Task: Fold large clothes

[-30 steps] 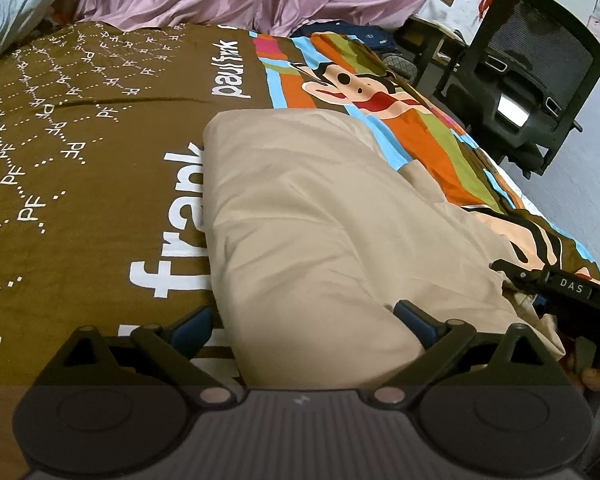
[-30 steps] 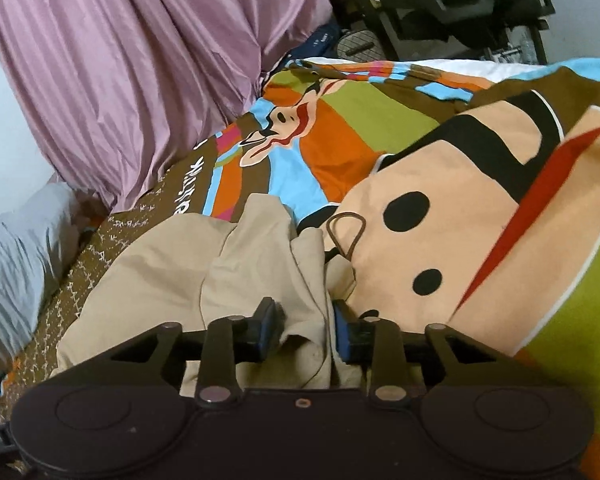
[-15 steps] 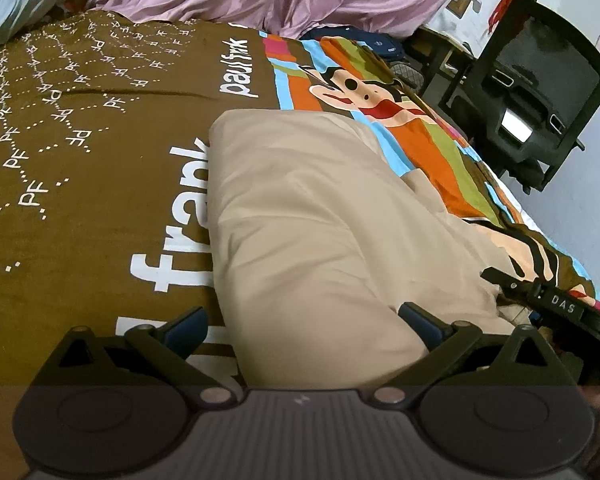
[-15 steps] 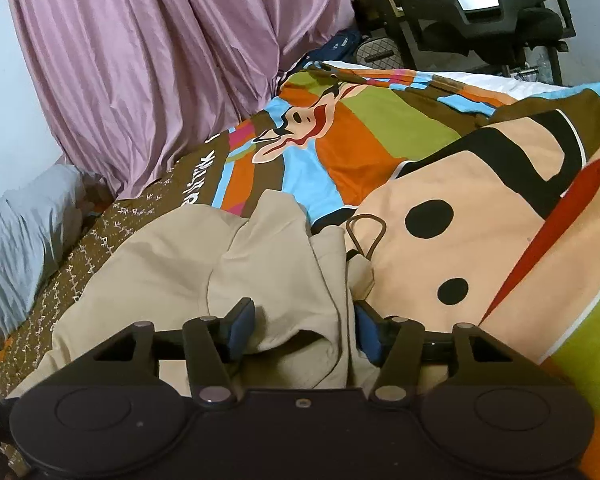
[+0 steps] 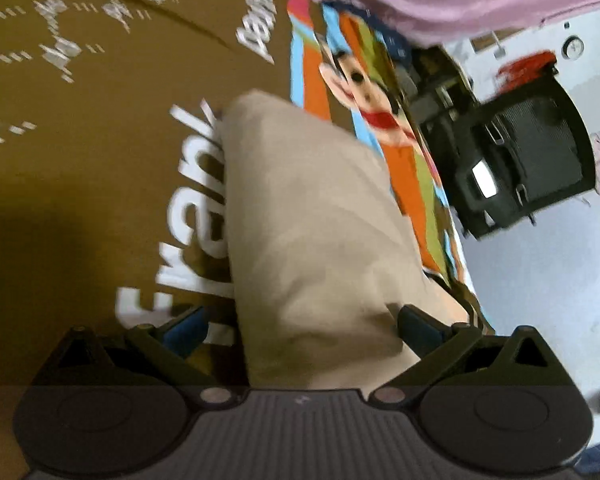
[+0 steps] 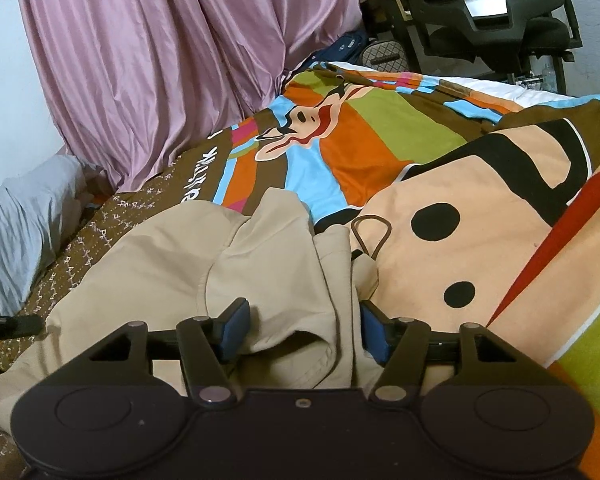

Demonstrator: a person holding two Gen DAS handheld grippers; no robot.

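Observation:
A large beige garment lies folded in a long strip on the bed. In the left wrist view my left gripper stands wide open over its near end, the cloth lying between the blue pads without touching them; this view is blurred and tilted. In the right wrist view the same beige garment is bunched into ridges. My right gripper straddles one ridge and its jaws are opening. The pads stand clear of the cloth between them.
The bedspread is brown with white lettering and a striped cartoon monkey print. A pink curtain hangs at the far side, a grey pillow lies left, and a black office chair stands beyond the bed's edge.
My right gripper's jaws have spread apart and let go of the cloth ridge. The left gripper has swung and rolled, so its view is tilted and blurred; it stays open.

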